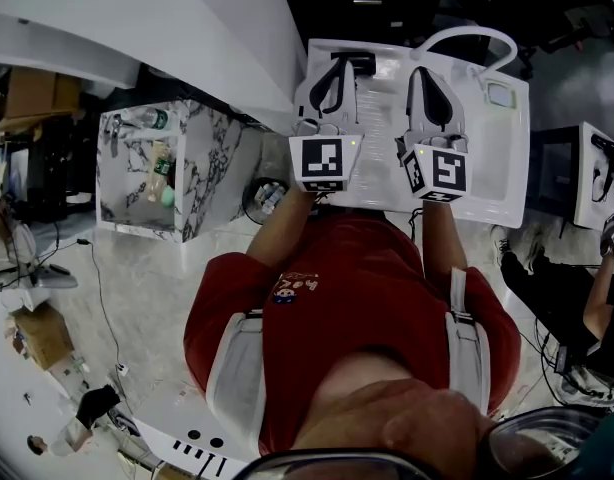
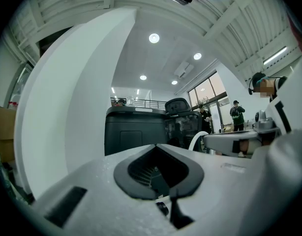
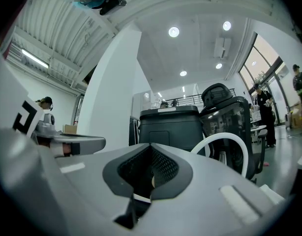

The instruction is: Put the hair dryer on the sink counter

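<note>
White and glossy, the sink surface (image 1: 492,183) lies just under both tongs. I cannot pick out the hair dryer in any view, so it may be out of frame or hidden behind the tongs. I judge only this far: a dryer set here wants the flat part, clear of the tap (image 1: 467,36), laid on its side so its rounded body cannot roll. Off to the left stands a boxy cabinet (image 1: 137,183) with a grey-veined marble look. The tap is a smooth white arched tube. Left tongs (image 1: 337,65) and right tongs (image 1: 427,71) are matte grey with ribbed dark pads. Both are closed on nothing and held level, side by side.
</note>
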Available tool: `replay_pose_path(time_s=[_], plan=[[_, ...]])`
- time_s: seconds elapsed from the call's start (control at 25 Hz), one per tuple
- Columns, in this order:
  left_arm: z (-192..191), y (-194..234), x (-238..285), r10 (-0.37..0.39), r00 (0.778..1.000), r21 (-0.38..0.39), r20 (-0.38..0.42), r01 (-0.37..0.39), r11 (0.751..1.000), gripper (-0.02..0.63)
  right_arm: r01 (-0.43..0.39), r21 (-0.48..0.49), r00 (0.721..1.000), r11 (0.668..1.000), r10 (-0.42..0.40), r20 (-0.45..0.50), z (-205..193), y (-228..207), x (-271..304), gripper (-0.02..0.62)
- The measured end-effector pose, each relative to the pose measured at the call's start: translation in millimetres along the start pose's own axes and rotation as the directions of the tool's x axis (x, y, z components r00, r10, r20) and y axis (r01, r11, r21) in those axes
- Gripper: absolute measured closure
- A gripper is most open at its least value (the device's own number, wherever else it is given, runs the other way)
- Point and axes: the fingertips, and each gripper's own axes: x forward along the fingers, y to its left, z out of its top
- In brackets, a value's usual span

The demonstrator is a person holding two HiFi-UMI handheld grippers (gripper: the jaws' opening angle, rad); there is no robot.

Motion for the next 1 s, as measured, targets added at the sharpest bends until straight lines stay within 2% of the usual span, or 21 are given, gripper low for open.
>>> replay_pose_path(time_s=[0.12,0.28,0.36,0.48,0.76,1.0], plan=[[1,-1,-1,-0.006,1.0,0.009,-0.006,0.006,1.0,0.603,-0.001,-0.008,1.0,1.0,0.001,-0.003,0,0,2,0.594],[12,-1,-1,0.003,1.0,0.002,0.028,-0.003,1.0,0.603,-0.006,-0.023,1.0,1.0,0.005,-0.016,-3,1,4,0.594],[8,-2,-1,-0.006,1.0,0.022,0.029,0.005,1.0,0.603,-0.006,-0.029,1.0,1.0,0.006,-0.021,-4,2,4,0.594],[8,-2,-1,0.0,1.0,0.004,0.01,0.0,1.0,0.603,0.004,-0.045,1.0,0.999,-0.005,-0.02,-3,4,4,0.594],[7,-3,-3,-0.008,0.999,0.027,0.046,0.007,1.0,0.603,0.016,-0.057,1.0,0.998,-0.016,-0.013,-2,5,1,0.595],[9,0,-2,0.012,1.0,-0.01,0.002,-0.012,1.0,0.603,0.025,-0.063,0.999,0.998,-0.026,-0.021,-5,1,1,0.594]])
